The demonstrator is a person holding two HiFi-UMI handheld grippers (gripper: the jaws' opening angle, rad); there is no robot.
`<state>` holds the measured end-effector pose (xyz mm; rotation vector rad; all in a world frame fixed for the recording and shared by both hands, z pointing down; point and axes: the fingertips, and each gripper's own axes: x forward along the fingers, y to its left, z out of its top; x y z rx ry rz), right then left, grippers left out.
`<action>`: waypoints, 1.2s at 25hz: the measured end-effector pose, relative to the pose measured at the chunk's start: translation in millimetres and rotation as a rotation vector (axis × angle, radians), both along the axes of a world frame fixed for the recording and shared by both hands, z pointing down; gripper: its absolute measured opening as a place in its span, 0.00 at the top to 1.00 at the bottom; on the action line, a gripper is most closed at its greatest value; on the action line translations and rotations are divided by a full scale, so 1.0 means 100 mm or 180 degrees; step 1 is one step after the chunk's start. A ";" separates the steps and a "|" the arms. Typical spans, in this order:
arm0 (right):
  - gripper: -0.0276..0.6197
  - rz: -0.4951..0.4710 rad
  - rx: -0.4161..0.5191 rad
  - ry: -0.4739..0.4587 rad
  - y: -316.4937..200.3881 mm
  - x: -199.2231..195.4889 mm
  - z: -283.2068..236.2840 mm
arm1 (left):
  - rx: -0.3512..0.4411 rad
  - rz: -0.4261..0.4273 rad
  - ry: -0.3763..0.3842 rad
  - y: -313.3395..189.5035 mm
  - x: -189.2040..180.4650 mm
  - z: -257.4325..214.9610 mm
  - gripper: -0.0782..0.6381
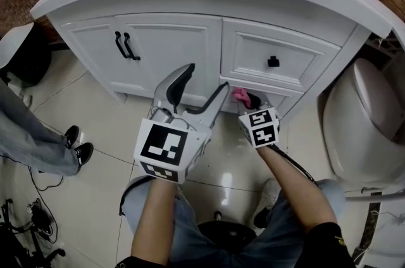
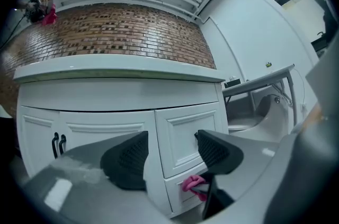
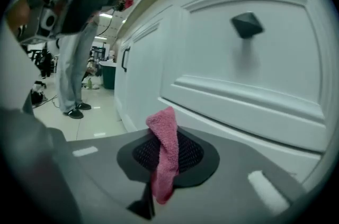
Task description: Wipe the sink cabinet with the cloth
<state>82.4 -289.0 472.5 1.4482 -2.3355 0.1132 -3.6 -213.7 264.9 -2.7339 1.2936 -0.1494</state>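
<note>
Glossy floor tile (image 1: 88,108) nearest, with the person crouched low over it. Left gripper (image 1: 205,80) hangs with jaws wide and nothing between them, aimed at the seam between doors and drawers. Right gripper (image 1: 248,98) is further in, to its right, clamped on the pink cloth (image 3: 165,149). The cloth is bunched into a strip standing across the pads, its top end toward the sink cabinet (image 1: 171,45). It sits at the lower drawer (image 1: 281,97), below the knob (image 1: 273,61). Probably touching the panel, can't confirm from these angles. Right arm is the working one: panel dead ahead, so I'd run strokes sideways along the drawer's length.
</note>
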 end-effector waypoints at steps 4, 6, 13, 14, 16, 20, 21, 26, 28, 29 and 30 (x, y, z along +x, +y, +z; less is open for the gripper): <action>0.90 -0.0318 0.0007 0.0059 -0.13 -0.55 0.03 | -0.0014 -0.0071 0.0093 0.02 -0.04 -0.04 0.48; 0.90 -0.0318 -0.0018 0.0118 -0.19 -0.67 0.08 | -0.0034 -0.0073 0.0075 0.03 -0.06 -0.03 0.48; 0.90 0.0379 -0.0185 0.0567 -0.18 0.12 0.36 | -0.0094 -0.0084 -0.0051 0.02 -0.19 0.06 0.48; 0.90 0.0483 -0.0217 0.0596 -0.14 0.28 0.38 | -0.0102 -0.0098 -0.0013 0.01 -0.22 0.05 0.48; 0.90 0.0641 -0.0248 0.0638 -0.06 0.60 0.39 | -0.0111 -0.0113 0.0028 0.01 -0.26 0.03 0.48; 0.90 0.0978 -0.0278 0.0702 0.12 1.24 0.41 | -0.0108 -0.0107 0.0015 0.02 -0.28 0.02 0.48; 0.90 0.1121 -0.0314 0.0688 0.15 1.44 0.43 | -0.0101 -0.0102 -0.0008 0.02 -0.27 0.02 0.48; 0.90 0.1660 -0.0397 0.0702 0.32 2.14 0.52 | -0.0084 -0.0061 -0.0132 0.04 -0.21 0.05 0.48; 0.90 0.1729 -0.0417 0.0641 0.33 2.17 0.53 | -0.0092 -0.0063 -0.0142 0.04 -0.18 0.06 0.48; 0.90 0.1739 -0.0427 0.0589 0.33 2.15 0.53 | -0.0096 -0.0064 -0.0146 0.04 -0.18 0.06 0.48; 0.90 0.1713 -0.0426 0.0541 0.32 2.10 0.53 | -0.0099 -0.0062 -0.0149 0.03 -0.17 0.06 0.48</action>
